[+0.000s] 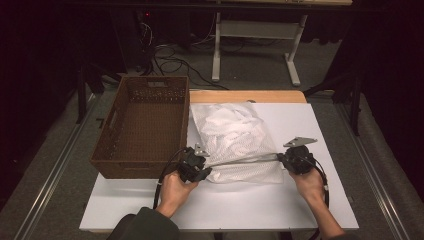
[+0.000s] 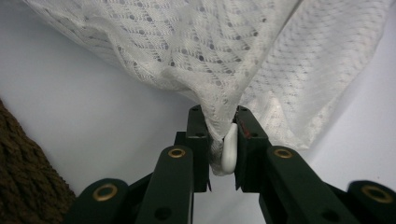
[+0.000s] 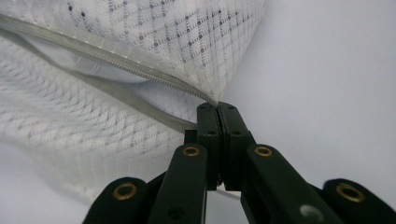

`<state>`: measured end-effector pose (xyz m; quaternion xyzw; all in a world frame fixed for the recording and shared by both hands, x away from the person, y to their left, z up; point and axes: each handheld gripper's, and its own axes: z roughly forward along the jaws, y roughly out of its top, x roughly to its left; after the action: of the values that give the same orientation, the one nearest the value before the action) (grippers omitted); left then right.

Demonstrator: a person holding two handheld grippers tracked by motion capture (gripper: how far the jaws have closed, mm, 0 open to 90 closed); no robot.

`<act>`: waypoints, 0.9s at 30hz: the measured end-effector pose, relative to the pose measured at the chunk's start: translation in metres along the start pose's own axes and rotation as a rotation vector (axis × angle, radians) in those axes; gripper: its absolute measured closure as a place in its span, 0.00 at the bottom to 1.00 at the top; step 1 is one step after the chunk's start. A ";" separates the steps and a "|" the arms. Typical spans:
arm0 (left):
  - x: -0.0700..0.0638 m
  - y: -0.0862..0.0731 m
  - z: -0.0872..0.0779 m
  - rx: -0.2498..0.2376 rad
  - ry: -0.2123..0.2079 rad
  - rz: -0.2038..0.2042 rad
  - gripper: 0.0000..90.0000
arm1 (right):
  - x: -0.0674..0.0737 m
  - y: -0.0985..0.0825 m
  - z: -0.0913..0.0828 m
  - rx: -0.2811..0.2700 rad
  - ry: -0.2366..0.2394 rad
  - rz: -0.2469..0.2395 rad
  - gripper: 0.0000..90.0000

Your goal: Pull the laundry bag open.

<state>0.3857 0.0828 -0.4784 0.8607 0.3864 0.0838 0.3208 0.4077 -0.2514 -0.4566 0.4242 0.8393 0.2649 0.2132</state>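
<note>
Both tongs are clamped on the mesh bag (image 1: 235, 142), one at each end of its zipper (image 3: 116, 70). Left gripper (image 1: 202, 172) has its jaws pinched on the bag's corner, with a white tab (image 2: 229, 151) caught between the pads. Right gripper (image 1: 282, 159) has its jaws squeezed right together on the seam at the zipper's far end, a thin bite of fabric between them.

Bag's sitting on the white table (image 1: 225, 205), toward the middle, just beside the brown basket (image 1: 145, 122) that fills the table's left edge. Its near edge is drawn taut between the two grippers, and the zipper gapes partly open, white cloth showing inside.

Looks like they're stretching that zipper line straight. To do it well: keep the pull even from both ends and low over the table, so the teeth line up and neither thin pinch slips off. The left grip looks the riskier one, on that smooth tab.
</note>
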 end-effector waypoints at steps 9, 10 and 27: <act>0.003 0.002 0.005 0.010 -0.003 -0.008 0.87 | 0.008 -0.019 -0.011 0.031 0.033 0.016 0.90; 0.003 0.002 0.005 0.011 -0.005 -0.006 0.86 | 0.011 -0.017 -0.011 0.024 0.046 0.012 0.89; -0.002 -0.009 -0.006 0.043 -0.031 -0.023 0.78 | 0.060 0.029 0.034 0.037 0.168 -0.133 0.93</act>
<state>0.3764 0.0888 -0.4793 0.8640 0.3929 0.0586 0.3093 0.4124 -0.1787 -0.4723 0.3476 0.8854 0.2691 0.1512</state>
